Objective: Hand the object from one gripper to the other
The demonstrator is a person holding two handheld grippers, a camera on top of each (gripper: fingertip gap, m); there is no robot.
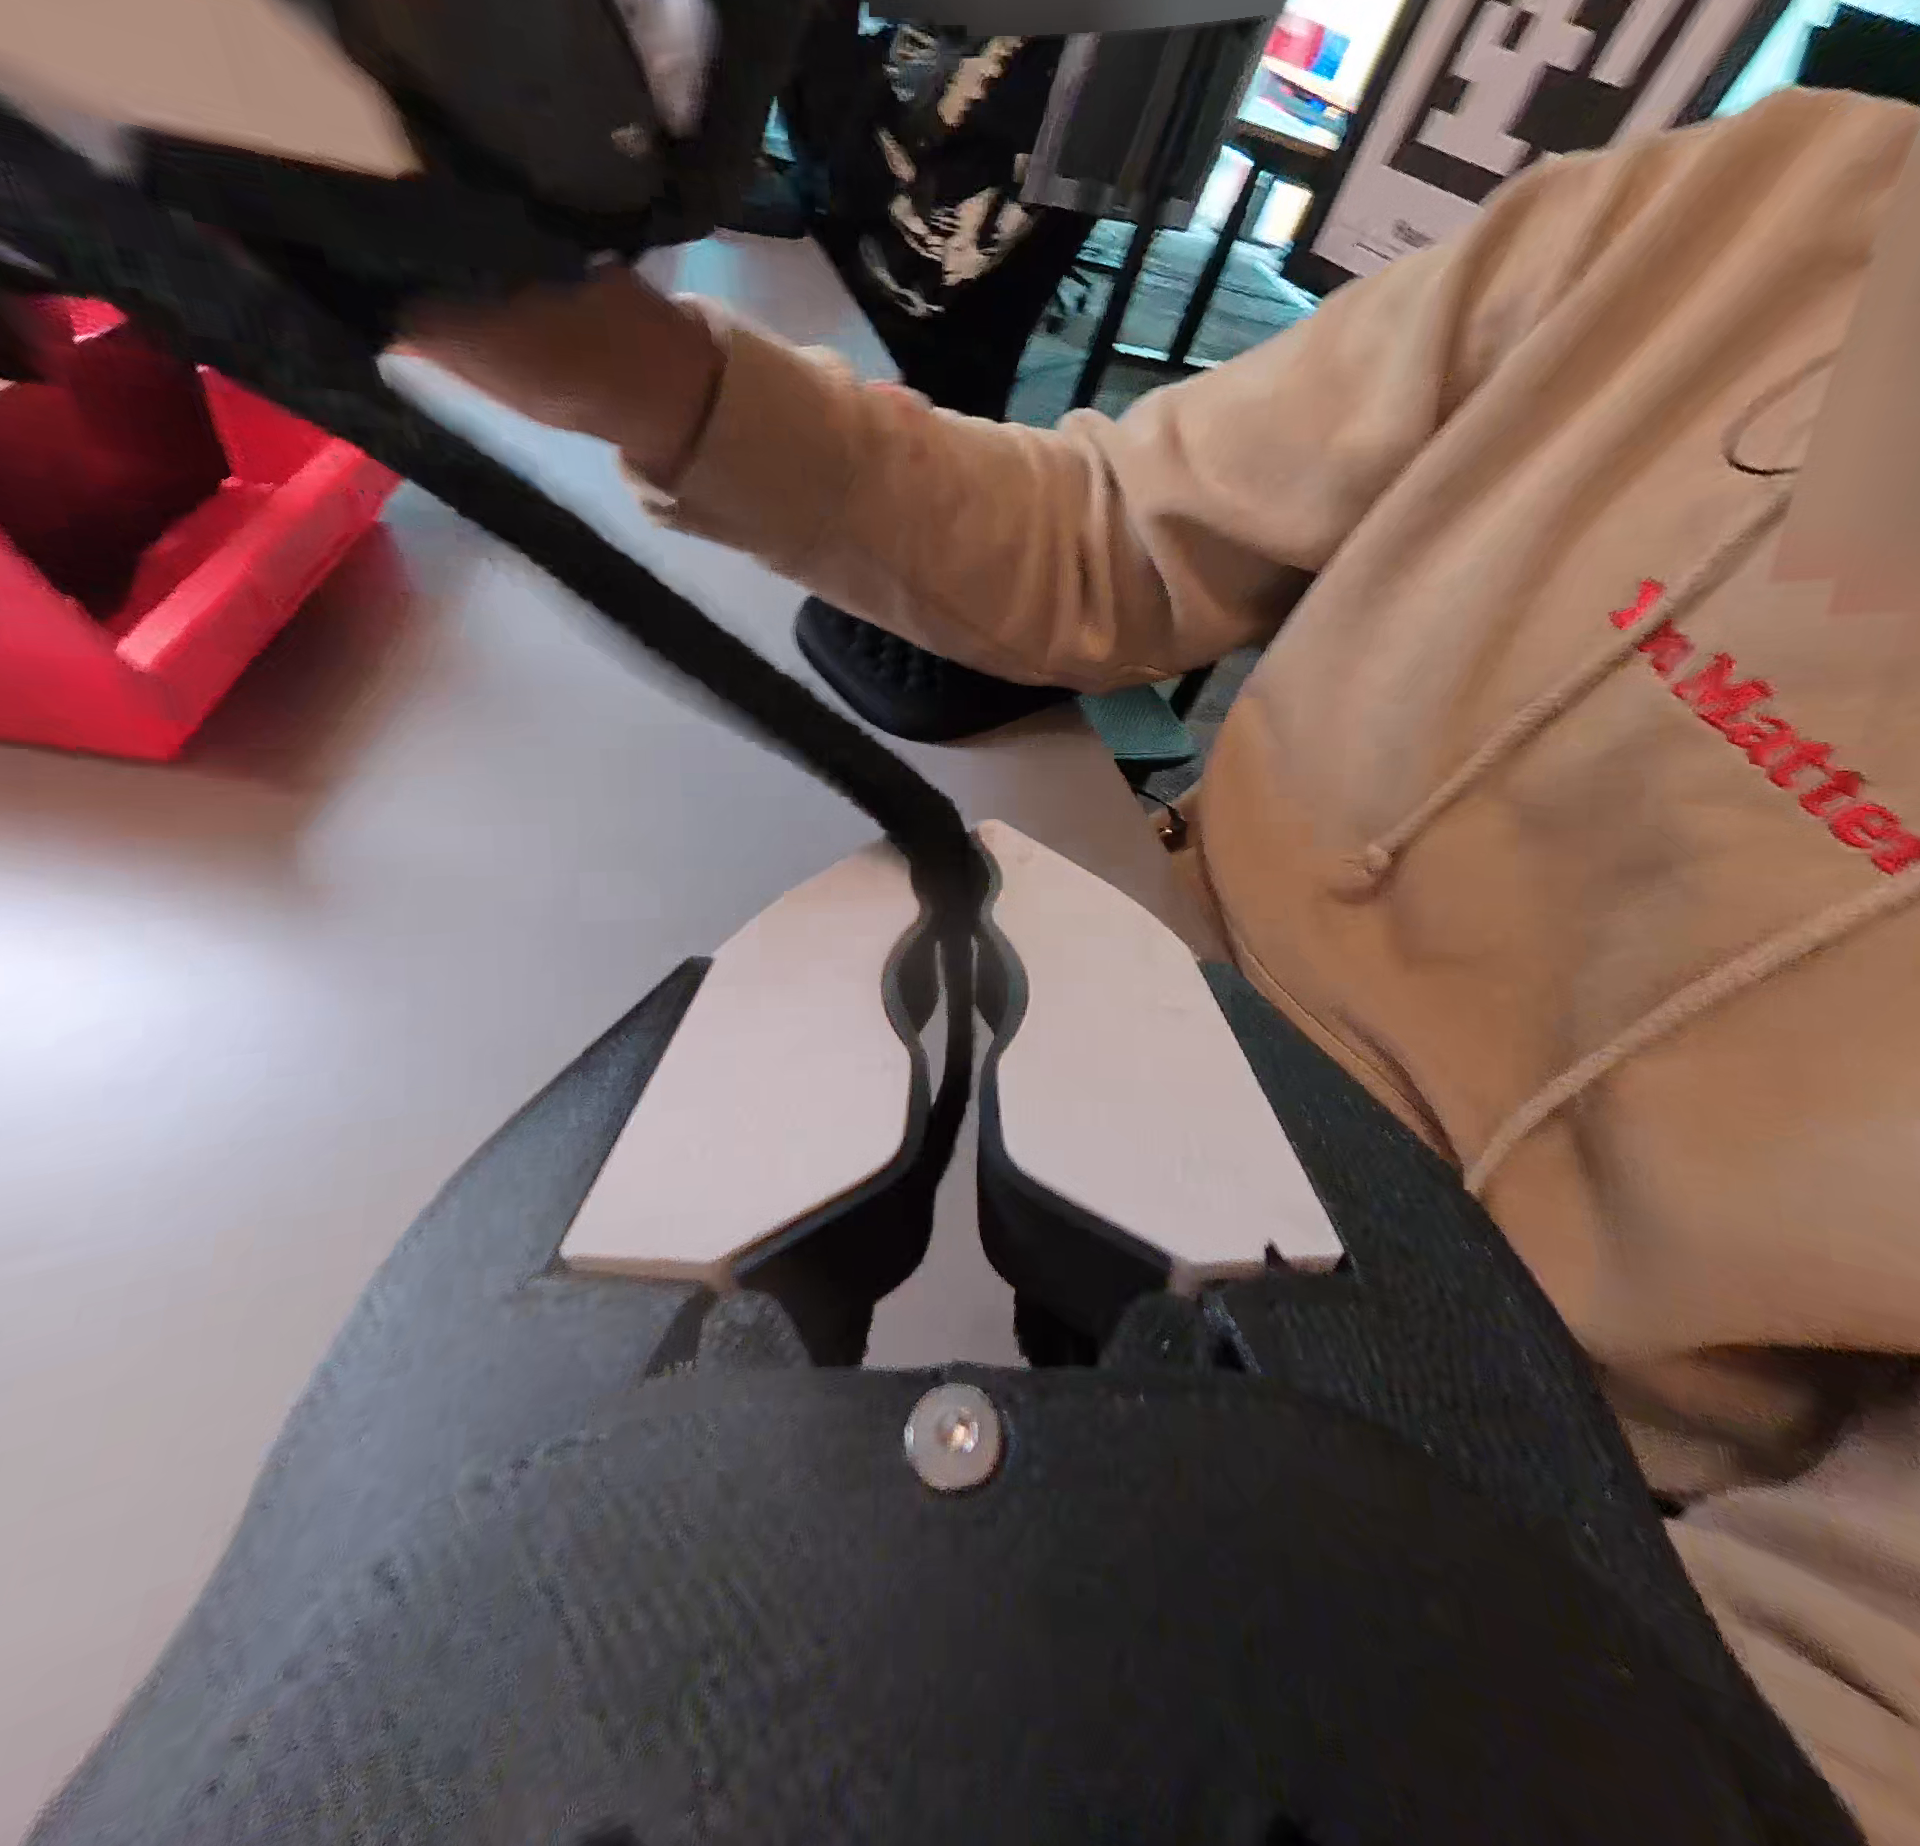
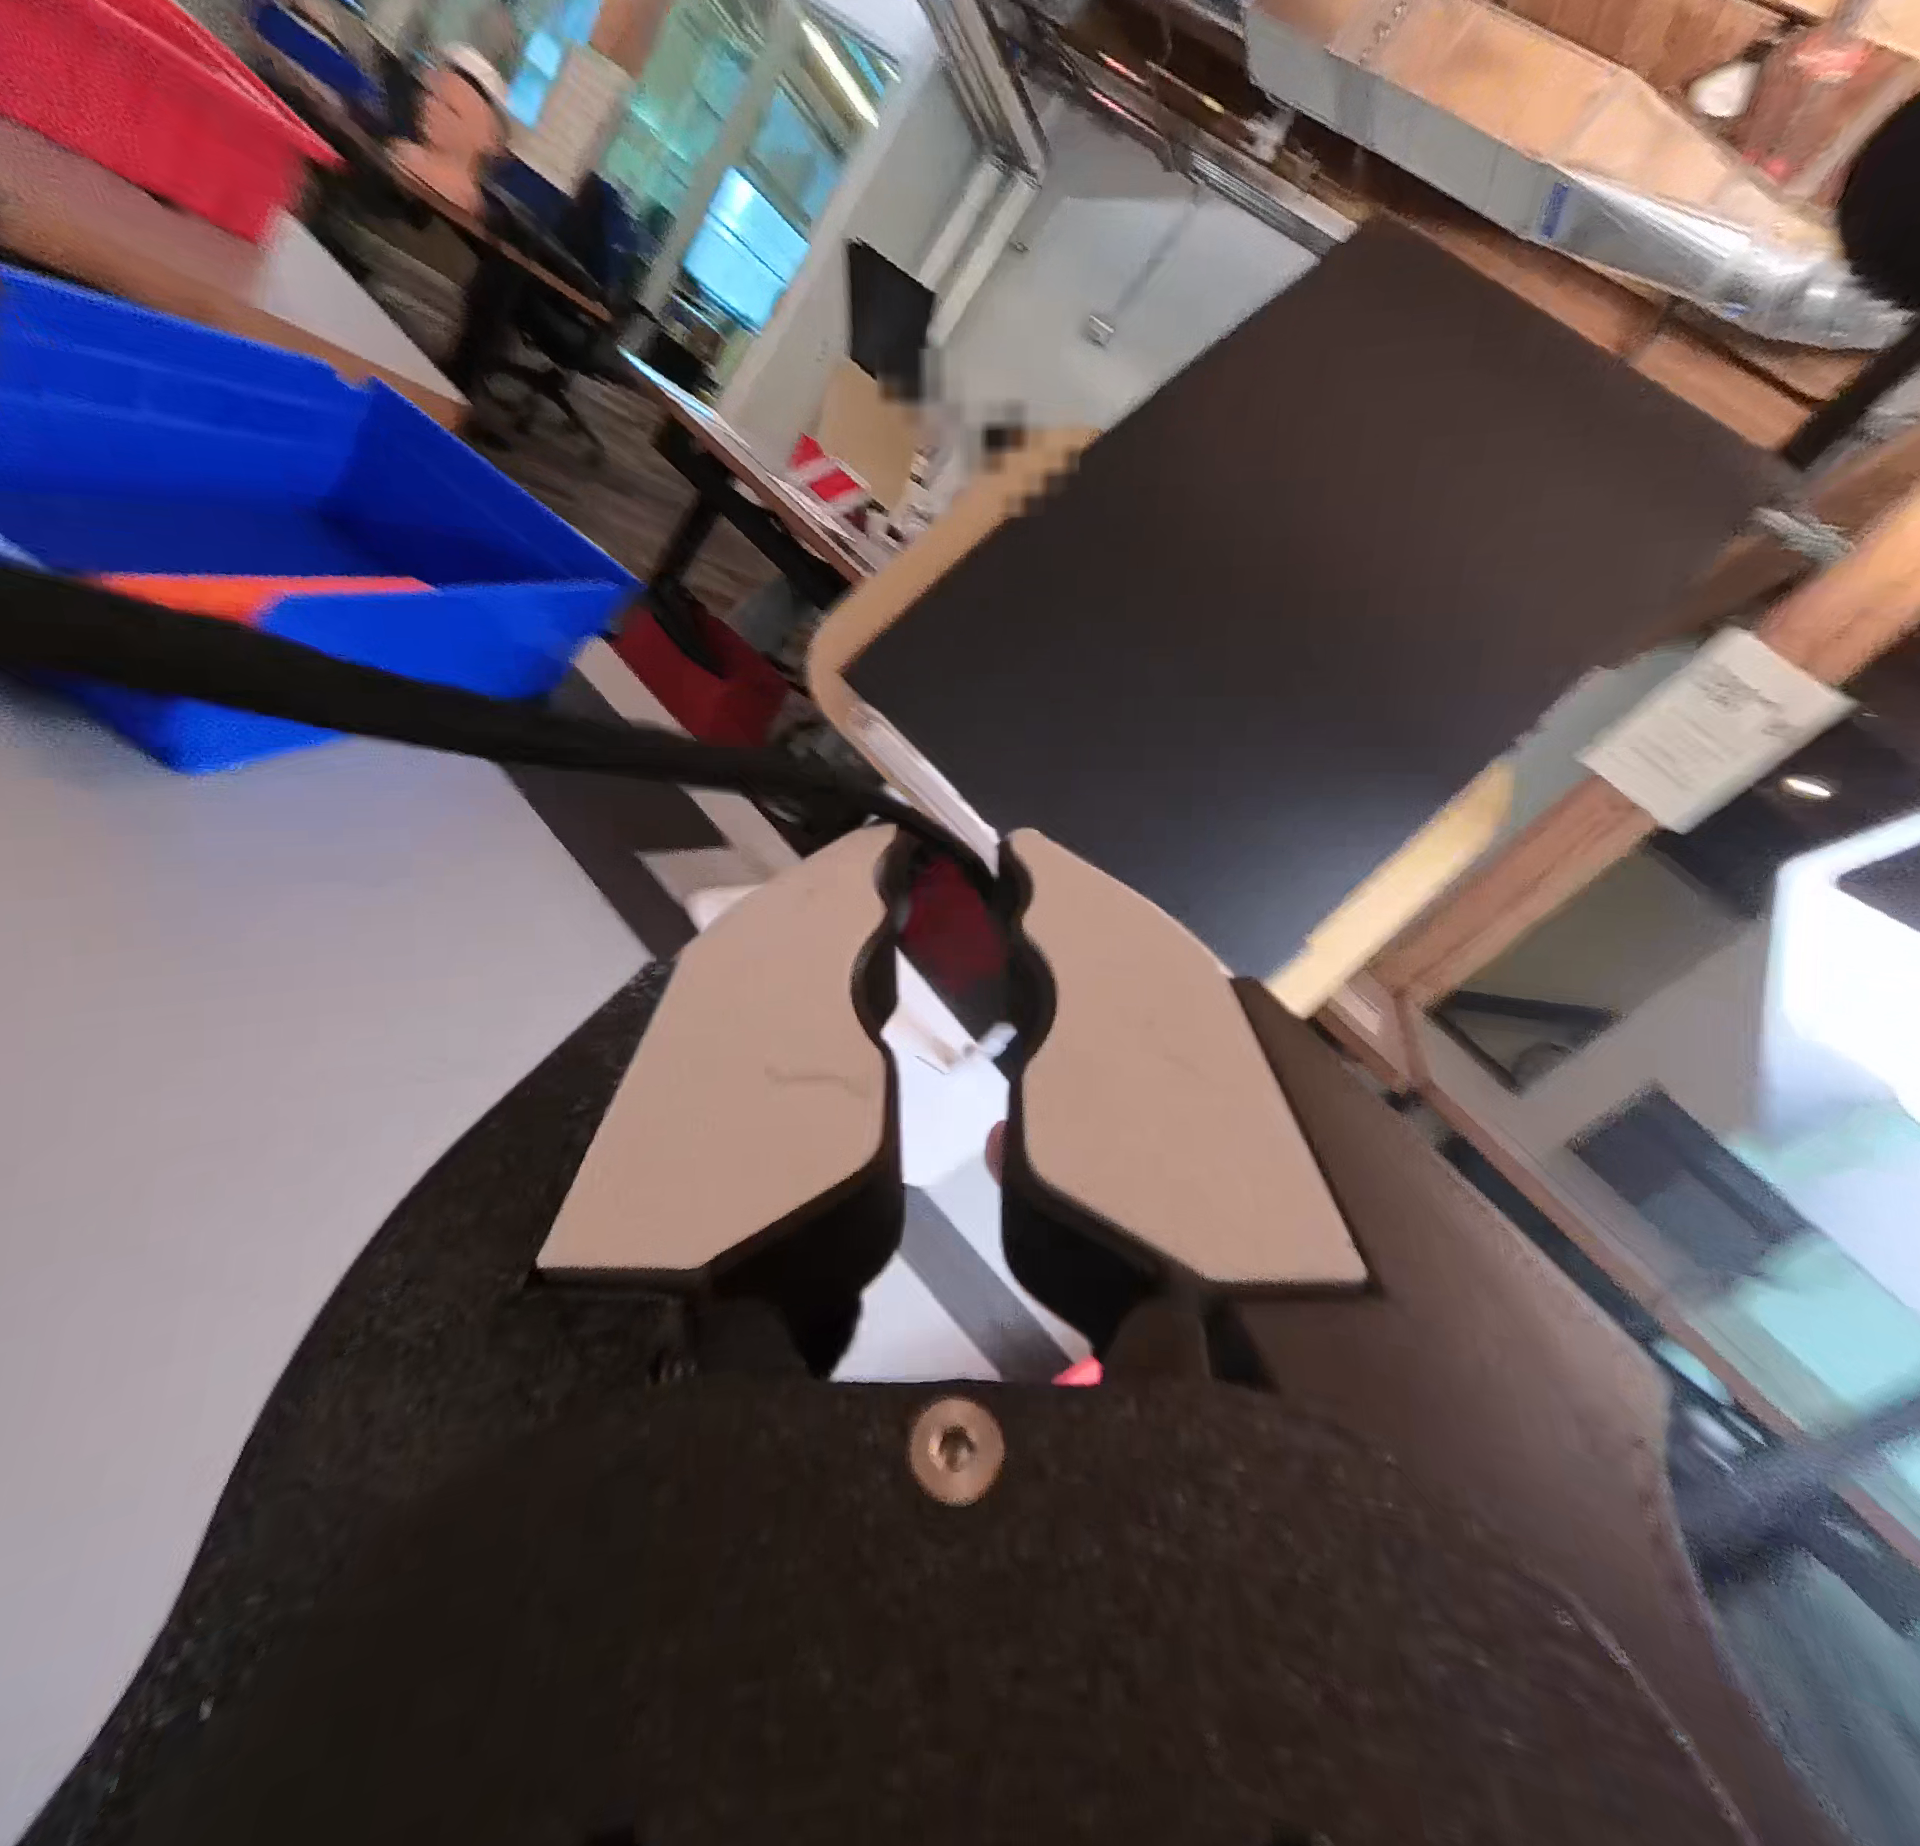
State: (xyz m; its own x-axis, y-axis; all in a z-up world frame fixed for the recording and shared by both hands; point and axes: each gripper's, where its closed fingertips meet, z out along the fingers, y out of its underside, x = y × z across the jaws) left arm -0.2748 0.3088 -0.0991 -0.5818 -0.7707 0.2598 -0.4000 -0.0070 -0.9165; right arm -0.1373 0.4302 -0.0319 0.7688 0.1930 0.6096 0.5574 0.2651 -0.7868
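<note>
Pale grey tabletop (image 1: 312, 965) in an open workshop. A black cord (image 1: 623, 570) runs taut and diagonal between the left gripper (image 1: 951, 892) and the right gripper (image 2: 951, 861), both closed on its ends. Red bin (image 1: 208, 570) and blue bin (image 2: 312, 508): contents unclear.

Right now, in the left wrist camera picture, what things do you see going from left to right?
Red bin → black strap running to the left gripper → person's tan sleeve → tan hoodie.
</note>
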